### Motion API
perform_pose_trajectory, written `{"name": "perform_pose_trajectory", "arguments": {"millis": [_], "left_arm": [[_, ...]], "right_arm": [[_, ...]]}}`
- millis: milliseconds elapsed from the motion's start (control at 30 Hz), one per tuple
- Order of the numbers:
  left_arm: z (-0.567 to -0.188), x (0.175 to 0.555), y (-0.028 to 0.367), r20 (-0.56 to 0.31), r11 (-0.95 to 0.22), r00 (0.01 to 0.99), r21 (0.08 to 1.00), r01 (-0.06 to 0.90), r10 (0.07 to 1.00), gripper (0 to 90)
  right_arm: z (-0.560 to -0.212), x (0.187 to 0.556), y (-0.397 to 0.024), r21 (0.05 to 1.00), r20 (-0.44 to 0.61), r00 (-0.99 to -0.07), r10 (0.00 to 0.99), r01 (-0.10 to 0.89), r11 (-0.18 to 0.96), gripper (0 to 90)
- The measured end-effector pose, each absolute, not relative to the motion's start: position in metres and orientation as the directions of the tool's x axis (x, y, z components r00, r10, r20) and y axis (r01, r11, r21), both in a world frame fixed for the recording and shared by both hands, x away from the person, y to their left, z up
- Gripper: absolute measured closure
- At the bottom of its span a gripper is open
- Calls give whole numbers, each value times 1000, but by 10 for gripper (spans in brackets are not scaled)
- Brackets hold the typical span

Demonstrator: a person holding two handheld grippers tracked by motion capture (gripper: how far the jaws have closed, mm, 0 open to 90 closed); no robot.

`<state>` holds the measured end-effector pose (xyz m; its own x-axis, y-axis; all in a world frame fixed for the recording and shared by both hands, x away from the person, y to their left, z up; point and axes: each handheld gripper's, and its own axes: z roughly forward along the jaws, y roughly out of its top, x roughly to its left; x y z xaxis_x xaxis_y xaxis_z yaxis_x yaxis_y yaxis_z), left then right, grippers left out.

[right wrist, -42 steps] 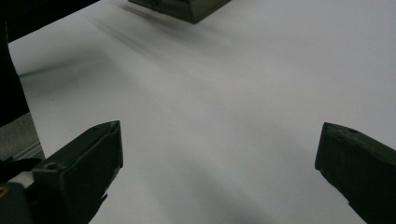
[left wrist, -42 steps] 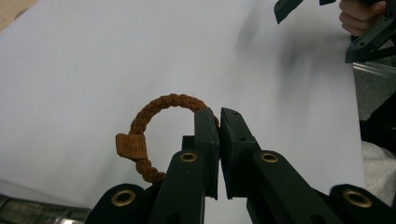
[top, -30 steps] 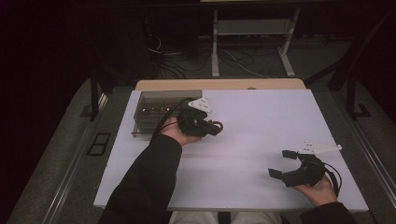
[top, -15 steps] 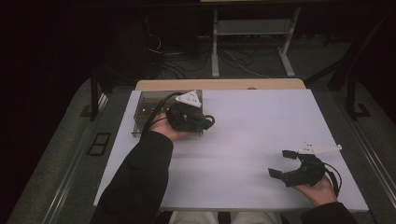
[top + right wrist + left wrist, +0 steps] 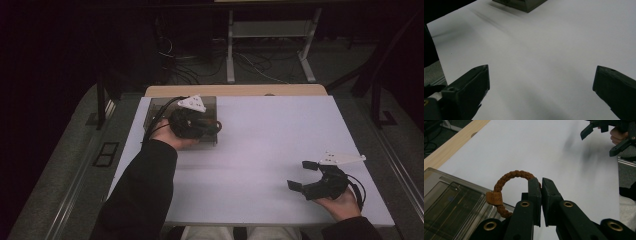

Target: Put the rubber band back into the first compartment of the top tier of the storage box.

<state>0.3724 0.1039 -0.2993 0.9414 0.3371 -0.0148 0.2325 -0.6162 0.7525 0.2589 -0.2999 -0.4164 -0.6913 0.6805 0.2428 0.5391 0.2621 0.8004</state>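
Braided bracelet clamped in the left gripper above a clear box.

Nearest, the right gripper (image 5: pixel 304 175) rests on the white table (image 5: pixel 270 135), jaws wide apart on nothing. Farther off, the left gripper (image 5: pixel 541 182) pinches the brown bracelet (image 5: pixel 506 181), which loops beyond the box (image 5: pixel 451 202) edge. The left gripper view reveals the bracelet's leather tag and the box's divided interior; whether anything lies inside cannot be told.

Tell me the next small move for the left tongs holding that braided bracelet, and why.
Probably carry the bracelet over the clear box and lower it. The left tongs are clamped on its braid, and it hangs just past the box's edge, above the white table.
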Motion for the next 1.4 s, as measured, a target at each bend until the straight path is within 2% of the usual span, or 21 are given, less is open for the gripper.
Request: {"name": "perform_pose_trajectory", "arguments": {"millis": [1400], "left_arm": [[-303,370,188,-21,-574,867,742,347,498,851]], "right_arm": [[-418,260,-299,796,240,-687,686,544,266,2]]}}
